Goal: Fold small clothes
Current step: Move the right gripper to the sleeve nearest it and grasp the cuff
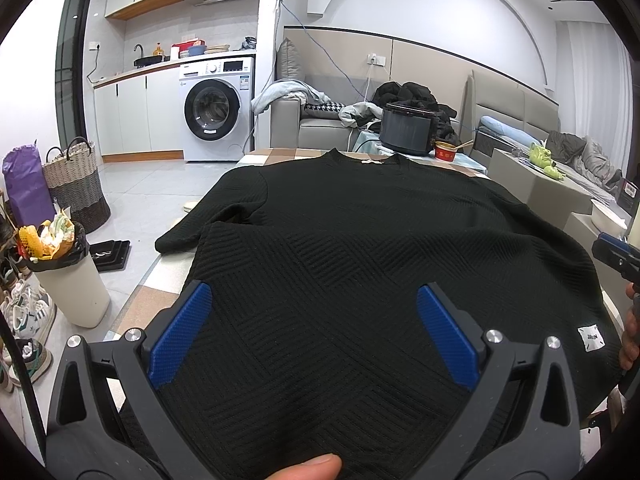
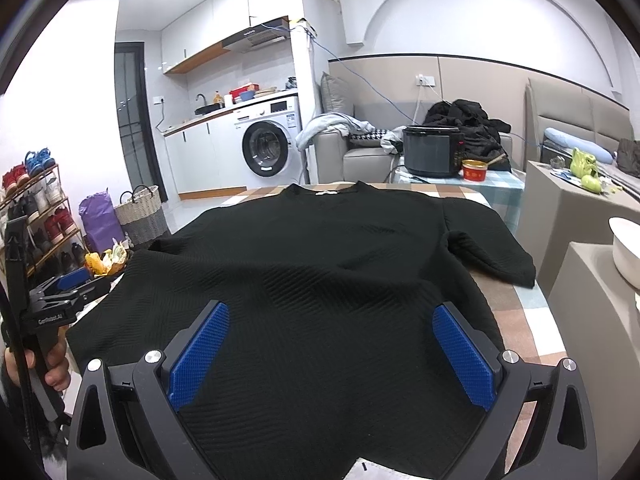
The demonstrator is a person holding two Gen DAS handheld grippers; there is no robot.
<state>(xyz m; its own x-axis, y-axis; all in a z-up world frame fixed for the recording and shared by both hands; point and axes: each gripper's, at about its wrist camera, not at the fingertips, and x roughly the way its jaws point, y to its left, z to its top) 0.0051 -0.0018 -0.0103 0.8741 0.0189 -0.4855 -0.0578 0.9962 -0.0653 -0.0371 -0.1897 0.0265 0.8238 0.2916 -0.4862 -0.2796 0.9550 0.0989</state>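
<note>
Left wrist view first: our left gripper (image 1: 314,330) hangs low over the near hem of the black top (image 1: 360,240), its jaws spread wide with only cloth showing between the blue, diamond-knurled pads (image 1: 182,332); they grip nothing. In the right wrist view our right gripper (image 2: 332,354) does the same over the hem's other half, jaws equally wide and empty. We cannot tell whether either set of fingertips touches the fabric.

The top lies spread flat on the counter (image 2: 516,304), hem toward us and neckline at the far end, with one short sleeve (image 1: 180,236) out to the left and the other sleeve (image 2: 492,256) draped over the right edge. It is a thick knit, matte, embossed with blocks of fine ribs set at angles in a herringbone pattern. A small white tag (image 1: 591,338) sits near the hem on the right side.

We judge it light, soft and limp, with a little body from the quilted knit. It should not slip on the rubbery pads, but a pinch may catch just the top layer, so we would take the two hem corners, or the shoulder and hem along one side, through both layers.

Beyond the neckline stand a dark cooker (image 2: 434,152) and a red bowl (image 2: 475,170).
</note>
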